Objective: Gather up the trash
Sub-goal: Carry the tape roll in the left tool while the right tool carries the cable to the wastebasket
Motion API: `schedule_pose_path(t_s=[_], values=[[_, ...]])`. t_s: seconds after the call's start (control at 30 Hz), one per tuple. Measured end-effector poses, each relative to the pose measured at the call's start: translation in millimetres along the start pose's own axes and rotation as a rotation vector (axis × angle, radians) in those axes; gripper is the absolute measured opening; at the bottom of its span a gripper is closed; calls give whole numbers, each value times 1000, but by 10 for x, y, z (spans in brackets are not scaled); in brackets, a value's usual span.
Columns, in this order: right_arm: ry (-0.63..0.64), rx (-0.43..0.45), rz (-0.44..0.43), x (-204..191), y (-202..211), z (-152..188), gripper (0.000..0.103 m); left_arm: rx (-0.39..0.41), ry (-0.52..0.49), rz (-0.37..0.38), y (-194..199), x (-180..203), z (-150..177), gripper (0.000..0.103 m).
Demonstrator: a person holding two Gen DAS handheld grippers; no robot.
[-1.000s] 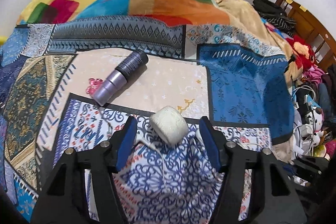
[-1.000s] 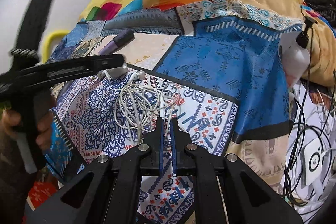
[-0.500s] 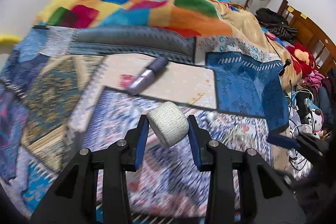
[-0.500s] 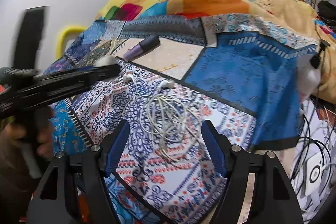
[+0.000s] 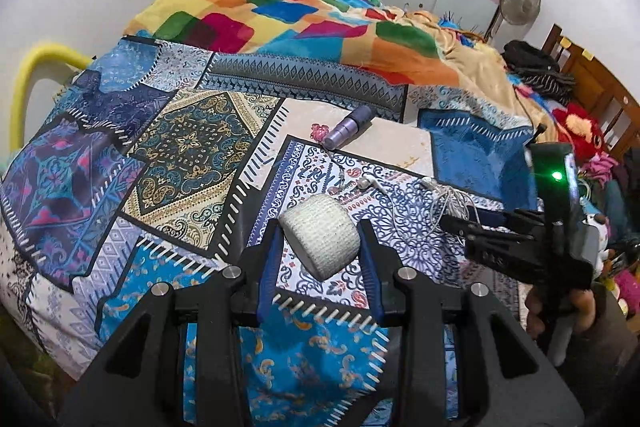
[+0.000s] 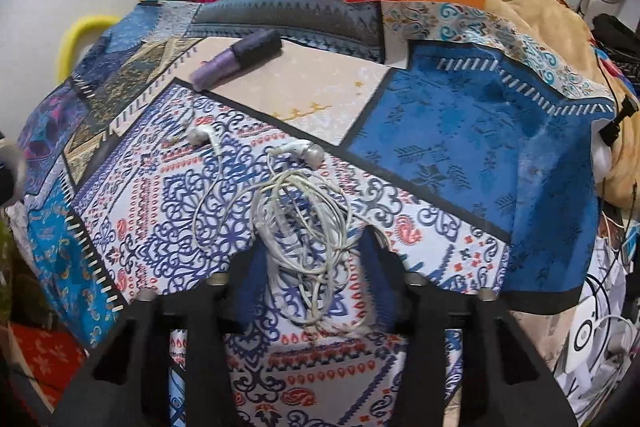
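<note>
My left gripper [image 5: 320,259] is shut on a white bandage roll [image 5: 320,241] and holds it above the patterned bedspread [image 5: 180,163]. My right gripper [image 6: 308,259] is open, its fingers on either side of a tangle of white wired earphones [image 6: 304,227] lying on the bedspread [image 6: 460,131]. The right gripper also shows at the right of the left wrist view [image 5: 460,223], at the earphones [image 5: 444,199]. A purple cylindrical bottle [image 5: 348,133] lies farther back on the bed; it also shows in the right wrist view [image 6: 236,65].
A pink hair clip [image 5: 318,131] lies beside the bottle. A colourful blanket [image 5: 300,23] is piled at the back of the bed. Cables and chargers [image 6: 592,331] hang off the right bed edge. A yellow tube [image 5: 36,75] stands at the left.
My left gripper closed on the bandage roll and lifted it back from the bed. My right gripper opened and moved forward around the earphones.
</note>
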State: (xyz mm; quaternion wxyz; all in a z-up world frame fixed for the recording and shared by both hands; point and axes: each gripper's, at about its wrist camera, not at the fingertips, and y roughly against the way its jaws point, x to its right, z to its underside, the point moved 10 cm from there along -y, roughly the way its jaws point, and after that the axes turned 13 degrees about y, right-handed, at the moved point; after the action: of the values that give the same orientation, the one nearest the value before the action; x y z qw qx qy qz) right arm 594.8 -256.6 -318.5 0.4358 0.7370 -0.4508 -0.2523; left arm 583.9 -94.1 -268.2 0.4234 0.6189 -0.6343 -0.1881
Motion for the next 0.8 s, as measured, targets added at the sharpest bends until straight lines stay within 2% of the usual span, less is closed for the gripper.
schedule_pose_path(t_s=[0.03, 0.07, 0.13, 0.23, 0.4, 0.63, 0.8], values=[[-11, -7, -9, 17, 3, 2, 14, 8, 1, -1, 53, 1, 0, 37], [-33, -22, -40, 24, 6, 10, 10, 12, 2, -1, 90, 1, 2, 37], [-68, -17, -66, 45, 76, 4, 9, 19, 8, 8, 191, 12, 6, 37], [-63, 16, -40, 33, 307, -20, 8, 29, 10, 12, 335, 22, 5, 37], [-48, 80, -48, -111, 773, -110, 8, 58, 16, 7, 664, 14, 15, 37], [-6, 187, -83, -451, 1549, -280, 8, 120, 32, 9, 1270, -25, 37, 37], [20, 242, -93, -714, 1952, -313, 8, 164, 50, 2, 1723, -148, 101, 37]])
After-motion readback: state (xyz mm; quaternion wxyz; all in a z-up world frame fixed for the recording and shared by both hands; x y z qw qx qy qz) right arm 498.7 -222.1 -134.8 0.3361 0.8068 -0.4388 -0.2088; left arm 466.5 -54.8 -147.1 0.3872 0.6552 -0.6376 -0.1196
